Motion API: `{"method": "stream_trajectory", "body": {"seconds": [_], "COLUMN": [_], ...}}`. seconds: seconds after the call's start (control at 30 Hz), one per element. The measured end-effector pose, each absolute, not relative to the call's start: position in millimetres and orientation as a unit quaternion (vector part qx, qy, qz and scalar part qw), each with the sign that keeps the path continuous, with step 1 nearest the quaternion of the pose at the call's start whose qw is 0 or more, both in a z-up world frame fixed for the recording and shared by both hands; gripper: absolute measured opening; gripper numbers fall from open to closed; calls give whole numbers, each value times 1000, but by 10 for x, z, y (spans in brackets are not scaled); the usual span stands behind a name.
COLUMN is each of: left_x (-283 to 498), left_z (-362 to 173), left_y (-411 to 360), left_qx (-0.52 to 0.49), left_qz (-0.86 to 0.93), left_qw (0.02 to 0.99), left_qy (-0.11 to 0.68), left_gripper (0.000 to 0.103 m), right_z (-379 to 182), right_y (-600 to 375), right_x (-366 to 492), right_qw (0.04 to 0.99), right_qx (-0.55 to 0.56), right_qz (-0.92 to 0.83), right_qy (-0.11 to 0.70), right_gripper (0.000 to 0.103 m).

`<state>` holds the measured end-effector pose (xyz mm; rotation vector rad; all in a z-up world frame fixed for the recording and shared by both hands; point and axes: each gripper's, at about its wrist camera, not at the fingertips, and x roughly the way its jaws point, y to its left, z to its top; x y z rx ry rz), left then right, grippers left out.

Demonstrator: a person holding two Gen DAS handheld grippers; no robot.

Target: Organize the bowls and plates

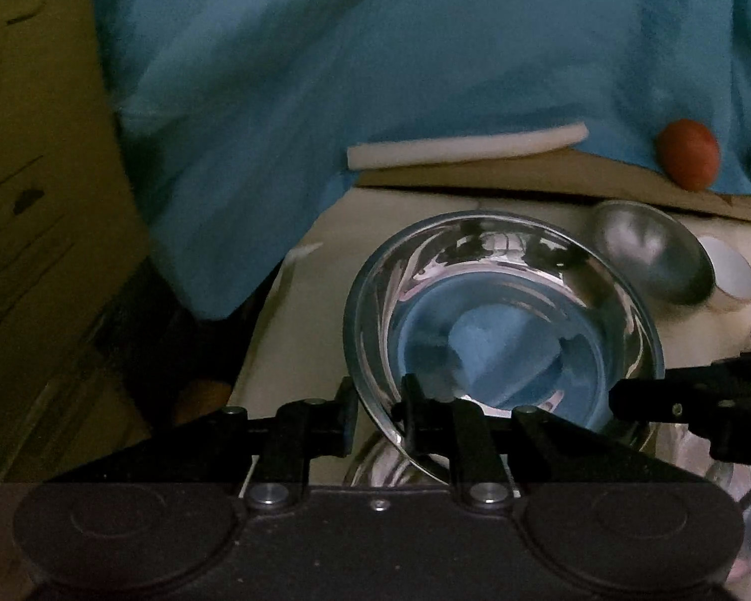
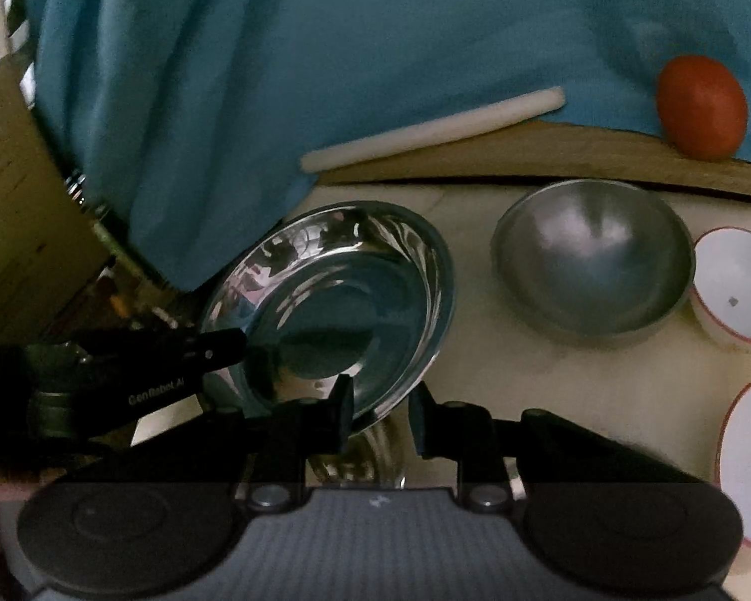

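Slip risk: shiny steel bowl (image 1: 500, 320) is pinched only at its rim by left gripper (image 1: 378, 413) jaws, held tilted; right gripper (image 2: 378, 413) jaws are spread, empty.

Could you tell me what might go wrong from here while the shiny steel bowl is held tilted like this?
1. The left hand-held gripper pinches only the thin rim of the shiny steel bowl, so the tilted bowl could slip or pivot.
2. It could drop onto the glassy item dimly visible beneath it.
3. The right hand-held gripper looks open beside the rim; a swing could hit the matte steel bowl.
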<state>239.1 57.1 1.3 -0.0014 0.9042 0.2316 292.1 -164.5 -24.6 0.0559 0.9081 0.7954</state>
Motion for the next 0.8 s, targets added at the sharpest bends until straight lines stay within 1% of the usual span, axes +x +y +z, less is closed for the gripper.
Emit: {"method": "stream_trajectory", "body": {"seconds": [0.57, 0.8], "left_x": [1854, 1786], "left_z": [-6, -10], "left_y": [432, 399], "left_qx": [-6, -12], "left_qz": [105, 111], "left_qw": [872, 866], "left_qy": [478, 487], "left_gripper": [22, 22], "right_z": [-231, -233], "right_y": [-1694, -1643], "right_x": [2605, 2624], "right_qw": [783, 776], "right_qx": [-11, -19], "right_qz": [414, 418], "right_qy": [463, 472], "right_gripper": [30, 30]}}
